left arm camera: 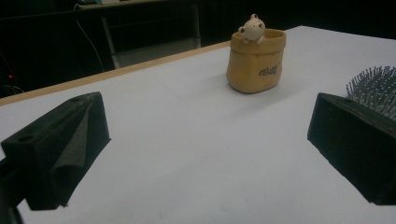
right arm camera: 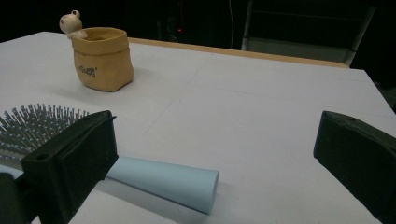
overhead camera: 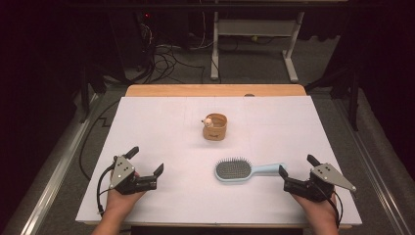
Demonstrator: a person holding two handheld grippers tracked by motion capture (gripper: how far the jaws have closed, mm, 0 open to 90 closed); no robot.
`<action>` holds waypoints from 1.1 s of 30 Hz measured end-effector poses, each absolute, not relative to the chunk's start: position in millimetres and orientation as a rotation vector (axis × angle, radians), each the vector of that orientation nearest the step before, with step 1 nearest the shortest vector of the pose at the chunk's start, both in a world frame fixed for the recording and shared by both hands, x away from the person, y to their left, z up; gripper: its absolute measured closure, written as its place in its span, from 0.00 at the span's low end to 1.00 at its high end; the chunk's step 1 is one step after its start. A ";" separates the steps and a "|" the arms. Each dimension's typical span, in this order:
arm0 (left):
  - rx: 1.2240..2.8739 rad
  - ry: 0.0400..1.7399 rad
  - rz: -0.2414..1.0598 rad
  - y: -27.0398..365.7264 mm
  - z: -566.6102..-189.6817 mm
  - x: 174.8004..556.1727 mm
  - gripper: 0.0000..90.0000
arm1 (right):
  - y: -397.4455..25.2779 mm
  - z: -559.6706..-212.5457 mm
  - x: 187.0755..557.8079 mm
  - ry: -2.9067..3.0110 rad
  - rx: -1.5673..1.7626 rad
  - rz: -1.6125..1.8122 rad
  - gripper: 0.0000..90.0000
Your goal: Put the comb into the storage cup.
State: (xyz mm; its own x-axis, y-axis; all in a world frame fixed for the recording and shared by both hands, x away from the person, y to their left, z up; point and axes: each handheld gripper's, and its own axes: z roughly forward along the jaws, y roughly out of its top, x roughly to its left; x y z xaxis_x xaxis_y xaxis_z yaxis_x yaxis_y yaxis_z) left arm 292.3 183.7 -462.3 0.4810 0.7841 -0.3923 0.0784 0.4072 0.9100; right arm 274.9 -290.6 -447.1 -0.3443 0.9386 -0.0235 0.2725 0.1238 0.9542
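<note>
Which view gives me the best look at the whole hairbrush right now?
The high view: the hairbrush lies there complete, bristles up, handle toward the right gripper. The right gripper view shows its handle and some bristles behind a jaw; the left gripper view shows just a bristle patch.

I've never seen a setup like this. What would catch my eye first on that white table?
Probably the small tan pot with a little bear figure peeking over its rim, standing alone mid-table. Nearer the person lies a pale blue hairbrush, bristles up, handle pointing to the right gripper. That gripper and the left gripper rest open at the near corners, each held in a hand.
</note>
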 end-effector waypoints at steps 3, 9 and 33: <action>1.073 0.989 0.544 183.5 -462.2 292.2 0.00 | -291.0 -447.6 274.9 1.726 1.185 1.244 0.00; 1.079 0.994 0.532 183.2 -462.2 291.8 0.00 | -291.1 -447.4 274.7 1.723 1.187 1.245 0.00; 1.074 1.010 0.508 183.0 -463.9 292.6 0.00 | -296.3 -449.1 289.8 1.791 1.238 1.236 0.61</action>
State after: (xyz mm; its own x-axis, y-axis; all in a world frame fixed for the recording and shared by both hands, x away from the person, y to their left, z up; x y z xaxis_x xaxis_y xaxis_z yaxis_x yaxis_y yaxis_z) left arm 292.6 183.0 -463.9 0.4801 0.7670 -0.4258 0.1148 0.4263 0.8973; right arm 289.8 -296.3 -449.1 -0.3622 0.9320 0.0143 0.3438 0.1193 0.9314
